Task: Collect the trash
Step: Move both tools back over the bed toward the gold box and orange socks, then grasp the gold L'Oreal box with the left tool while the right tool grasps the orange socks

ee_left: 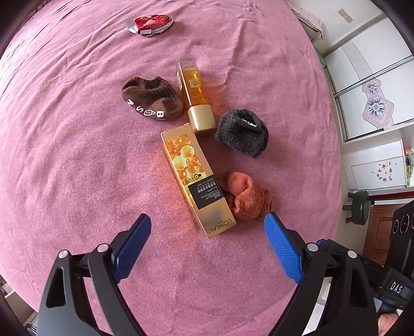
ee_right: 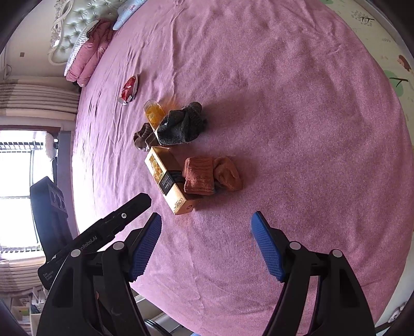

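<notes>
Both claws are released and hold nothing. The left claw [ee_left: 207, 230] hovers just under the gold box [ee_left: 196, 178] on the bed [ee_left: 77, 155]. The orange sock [ee_left: 248, 196] touches the box at 3 o'clock — a closing claw could catch it by mistake.

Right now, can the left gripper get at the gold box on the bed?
Probably yes. The left gripper is open, with the near end of the gold box just ahead of it. Nothing lies between them, though the orange sock touches the box's right side.

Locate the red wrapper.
In the left wrist view the red wrapper lies alone at the top on the pink bedspread, beyond the brown sock.
</notes>
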Demonstrator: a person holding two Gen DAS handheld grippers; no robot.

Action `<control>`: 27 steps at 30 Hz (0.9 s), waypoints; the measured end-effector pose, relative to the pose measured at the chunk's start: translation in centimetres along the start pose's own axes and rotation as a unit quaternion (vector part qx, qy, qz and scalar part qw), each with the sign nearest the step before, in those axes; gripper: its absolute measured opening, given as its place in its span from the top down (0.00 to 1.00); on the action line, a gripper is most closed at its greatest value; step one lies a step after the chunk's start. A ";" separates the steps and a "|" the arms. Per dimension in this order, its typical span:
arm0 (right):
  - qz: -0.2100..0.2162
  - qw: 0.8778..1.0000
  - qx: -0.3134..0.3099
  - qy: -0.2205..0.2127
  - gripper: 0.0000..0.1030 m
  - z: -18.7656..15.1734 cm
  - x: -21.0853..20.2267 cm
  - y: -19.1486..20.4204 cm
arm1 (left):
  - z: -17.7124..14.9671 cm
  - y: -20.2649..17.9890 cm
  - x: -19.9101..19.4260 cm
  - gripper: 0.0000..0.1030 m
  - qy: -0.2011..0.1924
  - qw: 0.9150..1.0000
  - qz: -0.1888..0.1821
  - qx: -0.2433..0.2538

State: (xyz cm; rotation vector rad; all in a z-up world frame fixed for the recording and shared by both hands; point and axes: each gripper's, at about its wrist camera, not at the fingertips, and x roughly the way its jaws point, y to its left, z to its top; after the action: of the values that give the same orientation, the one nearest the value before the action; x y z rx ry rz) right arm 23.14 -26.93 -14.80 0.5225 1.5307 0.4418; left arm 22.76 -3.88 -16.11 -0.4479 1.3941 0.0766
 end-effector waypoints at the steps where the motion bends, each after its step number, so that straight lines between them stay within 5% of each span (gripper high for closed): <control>1: -0.001 1.000 0.002 0.003 0.32 0.2 0.4 0.0 | 0.4 0.2 0.5 0.14 0.002 1.000 0.003 -0.003; 17: -0.002 0.999 0.032 0.044 0.32 3.2 5.2 -1.2 | 4.9 1.8 7.1 0.14 0.054 0.995 0.001 -0.088; 25: -0.007 0.998 0.042 0.052 0.30 3.7 6.4 -1.5 | 5.4 1.9 8.3 0.55 0.066 0.993 0.041 -0.092; 27: -0.010 0.998 0.042 0.054 0.29 3.8 6.8 -1.4 | 5.1 2.7 7.9 0.59 0.061 0.993 0.033 -0.096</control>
State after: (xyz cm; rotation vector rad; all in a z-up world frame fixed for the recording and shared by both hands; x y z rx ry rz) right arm 26.88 -24.32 -21.30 0.5562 1.6634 0.3963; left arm 28.18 -1.28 -23.84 -0.5744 1.5290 0.2416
